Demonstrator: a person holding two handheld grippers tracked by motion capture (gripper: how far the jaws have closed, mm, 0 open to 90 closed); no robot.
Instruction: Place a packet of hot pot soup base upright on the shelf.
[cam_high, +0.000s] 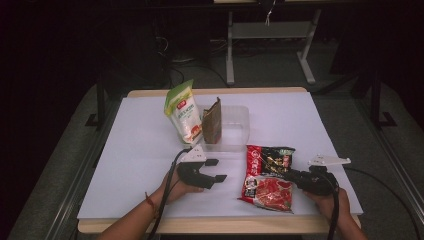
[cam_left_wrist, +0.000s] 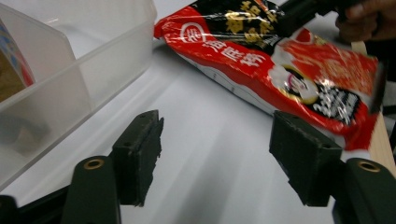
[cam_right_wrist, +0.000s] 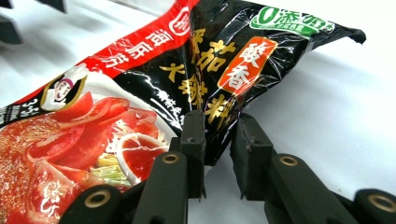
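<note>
The right gripper (cam_right_wrist: 219, 154) has its black fingers (cam_right_wrist: 194, 140) pinched on the edge of a shiny, crinkly red and black packet (cam_high: 267, 176), which lies flat on the white table (cam_high: 135, 150) at the lower right of the high view. The left gripper (cam_high: 216, 170) sits at the lower middle with its fingers open and nothing between them. Behind it stands a clear plastic box (cam_high: 235, 125) holding a brown pouch (cam_high: 211, 122), with a soft green and white bag (cam_high: 183, 111) leaning just beside.

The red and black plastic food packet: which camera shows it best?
The high view shows the whole red and black plastic food packet on the table. The right gripper view shows its pinched edge close; the left gripper view shows it cropped.
</note>
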